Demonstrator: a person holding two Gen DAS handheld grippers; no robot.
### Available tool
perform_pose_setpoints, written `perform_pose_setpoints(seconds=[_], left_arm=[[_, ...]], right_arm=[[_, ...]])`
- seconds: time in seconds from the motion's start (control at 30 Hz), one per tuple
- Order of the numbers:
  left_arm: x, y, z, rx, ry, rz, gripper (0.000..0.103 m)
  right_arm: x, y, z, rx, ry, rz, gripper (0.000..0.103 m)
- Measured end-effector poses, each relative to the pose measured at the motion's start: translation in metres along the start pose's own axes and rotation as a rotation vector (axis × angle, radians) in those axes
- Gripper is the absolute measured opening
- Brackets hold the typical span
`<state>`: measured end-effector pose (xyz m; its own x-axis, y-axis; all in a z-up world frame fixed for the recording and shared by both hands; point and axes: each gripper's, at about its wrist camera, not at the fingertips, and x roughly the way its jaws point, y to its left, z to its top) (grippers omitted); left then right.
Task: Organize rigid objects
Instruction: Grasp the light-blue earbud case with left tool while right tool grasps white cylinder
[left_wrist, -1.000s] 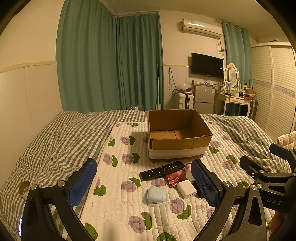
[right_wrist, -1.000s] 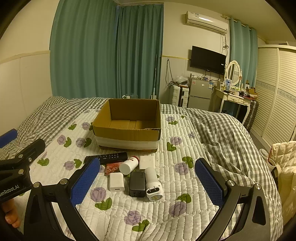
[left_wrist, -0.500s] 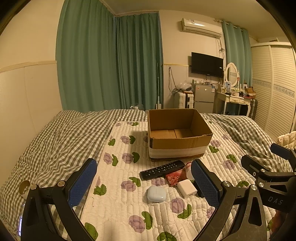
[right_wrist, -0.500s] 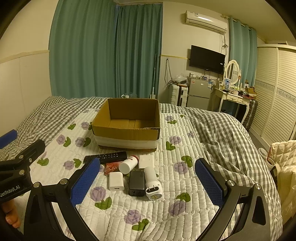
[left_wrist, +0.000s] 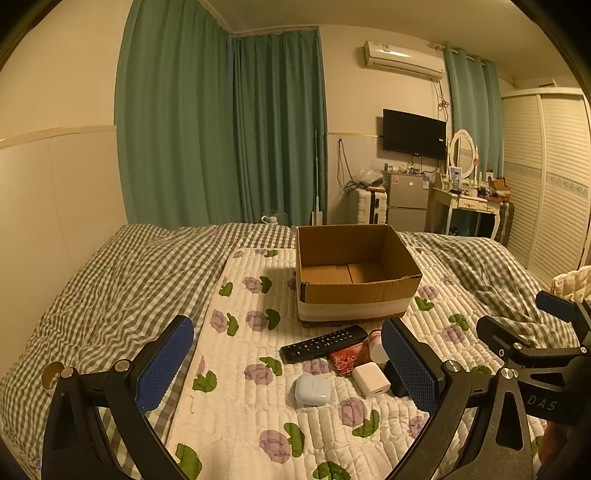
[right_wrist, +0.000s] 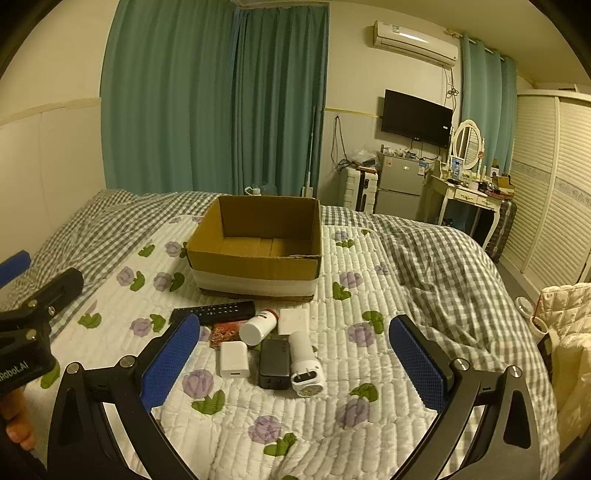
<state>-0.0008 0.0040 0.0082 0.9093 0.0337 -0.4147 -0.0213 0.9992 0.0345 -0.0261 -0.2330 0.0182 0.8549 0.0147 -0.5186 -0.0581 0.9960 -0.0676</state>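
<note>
Nearest each camera, the left tool (left_wrist: 286, 363) and the right tool (right_wrist: 293, 356) hover above a bed, each with its two blue-padded fingers spread wide and gripping nothing. Part of a hand (right_wrist: 14, 421) shows at the lower left edge of the right wrist view.

Just beyond the tools, a cluster of small rigid things lies on a white quilted mat (right_wrist: 369, 369) printed with purple flowers. Closest is a pale blue earbud case (left_wrist: 312, 389), a little apart from the rest. Beside it sit a white charger cube (right_wrist: 233, 359), a black power adapter (right_wrist: 274, 363) and a white cylindrical plug (right_wrist: 305, 363), side by side. Behind them lie a small red packet (right_wrist: 226, 330), a white pill bottle (right_wrist: 258, 327) tipped on its side, and a flat white square box (right_wrist: 293, 321). A black remote control (right_wrist: 213, 311) lies crosswise behind these.

Farther on, an open cardboard box (right_wrist: 255, 271) stands on the mat, its inside bare.

A grey checked blanket (right_wrist: 443, 258) covers the bed around the mat. Green curtains (right_wrist: 214, 99) hang at the far wall.
</note>
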Motion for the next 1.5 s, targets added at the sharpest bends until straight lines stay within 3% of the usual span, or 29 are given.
perform_pose_setpoints(seconds=[0.13, 0.37, 0.47, 0.6, 0.83, 0.93, 1.07, 1.37, 1.5], left_arm=[[0.012, -0.004, 0.002, 0.005, 0.019, 0.0, 0.103], [0.073, -0.023, -0.02, 0.071, 0.191, 0.032, 0.102], [0.098, -0.026, -0.036, 0.079, 0.266, 0.035, 0.094], [0.121, -0.026, -0.052, 0.062, 0.335, 0.015, 0.093], [0.158, -0.02, -0.08, 0.069, 0.466, 0.042, 0.088], [0.172, -0.015, -0.089, 0.041, 0.532, 0.04, 0.084], [0.179, -0.02, -0.092, 0.041, 0.553, 0.017, 0.082], [0.19, -0.04, -0.1, 0.103, 0.586, -0.005, 0.051], [0.186, -0.039, -0.099, 0.1, 0.574, -0.013, 0.051]], right_arm=[[0.008, -0.006, 0.007, -0.008, 0.022, -0.005, 0.103], [0.06, -0.015, 0.001, -0.01, 0.175, 0.014, 0.103], [0.084, -0.014, -0.006, -0.023, 0.232, 0.023, 0.101], [0.116, -0.01, -0.018, -0.04, 0.329, 0.048, 0.094], [0.159, -0.018, -0.048, -0.032, 0.506, 0.016, 0.078], [0.177, -0.02, -0.057, -0.028, 0.574, -0.021, 0.06], [0.192, -0.027, -0.063, 0.012, 0.613, -0.009, 0.057], [0.212, -0.026, -0.072, 0.034, 0.671, 0.047, 0.053], [0.21, -0.021, -0.075, 0.006, 0.69, 0.057, 0.048]])
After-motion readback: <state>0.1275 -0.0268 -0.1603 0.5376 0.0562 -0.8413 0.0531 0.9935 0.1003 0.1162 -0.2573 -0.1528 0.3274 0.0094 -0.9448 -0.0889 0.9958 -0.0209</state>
